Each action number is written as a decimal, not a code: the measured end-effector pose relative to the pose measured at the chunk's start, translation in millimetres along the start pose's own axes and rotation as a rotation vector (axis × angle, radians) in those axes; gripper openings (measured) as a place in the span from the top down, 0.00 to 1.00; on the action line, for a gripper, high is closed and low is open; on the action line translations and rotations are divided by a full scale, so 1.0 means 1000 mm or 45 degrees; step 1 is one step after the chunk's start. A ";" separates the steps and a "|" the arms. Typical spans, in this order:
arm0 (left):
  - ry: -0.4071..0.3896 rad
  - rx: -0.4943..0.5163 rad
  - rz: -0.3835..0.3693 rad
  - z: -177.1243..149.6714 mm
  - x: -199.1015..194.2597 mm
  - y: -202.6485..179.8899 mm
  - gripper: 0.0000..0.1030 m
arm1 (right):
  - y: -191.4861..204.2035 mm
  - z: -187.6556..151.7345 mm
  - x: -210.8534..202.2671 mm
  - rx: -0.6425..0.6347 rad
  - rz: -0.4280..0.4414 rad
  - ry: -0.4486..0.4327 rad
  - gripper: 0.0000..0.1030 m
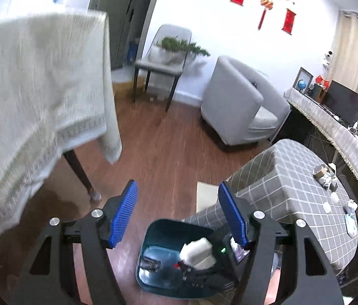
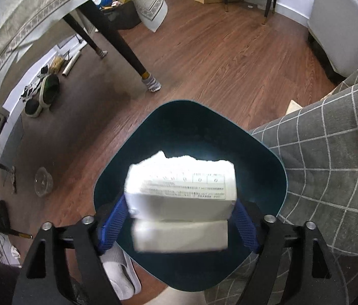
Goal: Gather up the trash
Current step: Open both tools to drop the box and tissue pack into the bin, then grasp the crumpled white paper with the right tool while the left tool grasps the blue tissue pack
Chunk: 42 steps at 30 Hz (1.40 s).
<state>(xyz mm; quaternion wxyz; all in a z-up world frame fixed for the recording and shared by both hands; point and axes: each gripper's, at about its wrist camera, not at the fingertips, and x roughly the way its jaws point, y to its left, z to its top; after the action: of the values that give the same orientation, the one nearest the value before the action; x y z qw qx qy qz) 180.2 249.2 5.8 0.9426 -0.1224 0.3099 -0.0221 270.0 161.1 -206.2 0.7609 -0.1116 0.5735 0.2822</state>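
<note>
Right wrist view looks straight down into a dark teal trash bin [image 2: 191, 132] standing on the wooden floor [image 2: 217, 58], hard against a counter draped in a grey checked cloth [image 2: 331, 165]. The right tongs [image 2: 179, 223] are pinching a white paper carton [image 2: 181, 190] between their blue pads [image 2: 111, 226] — the carton hangs over the bin's mouth, printed panel facing up, its far edge torn and ragged. Beside the bin, a dark table leg [image 2: 130, 50] wears a striped sock at its foot, and a clear plastic cup [image 2: 43, 181] lies on the floor well off to the left. From the left wrist view, the left tongs [image 1: 179, 213] are spread wide with nothing between them, poised above the floor with the same bin [image 1: 153, 239] low in the frame. The carton [image 1: 196, 251] shows there too, held over the bin's opening by the right tongs [image 1: 204, 264] — dark and partly hidden. A white tablecloth [image 1: 39, 89] fills the left, blurred; a grey armchair [image 1: 242, 106] stands farther back, and small crumpled scraps [image 1: 327, 176] lie on the checked counter [image 1: 293, 178].
</note>
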 end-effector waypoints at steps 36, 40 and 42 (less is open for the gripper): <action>0.018 0.183 -0.150 0.033 -0.024 -0.157 0.14 | -0.089 -0.062 -0.261 0.040 -0.178 -0.596 0.12; 0.067 0.231 -0.185 0.021 -0.008 -0.185 0.14 | -0.122 -0.079 -0.275 0.076 -0.289 -0.616 0.11; 0.085 0.258 -0.195 0.015 -0.001 -0.196 0.14 | -0.142 -0.089 -0.281 0.093 -0.359 -0.616 0.10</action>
<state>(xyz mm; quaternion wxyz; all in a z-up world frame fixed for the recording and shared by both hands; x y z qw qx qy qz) 195.1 62.5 65.9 0.9349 -0.0492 0.3269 -0.1293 226.1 -83.2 6.8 0.9109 -0.0921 0.3639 0.1712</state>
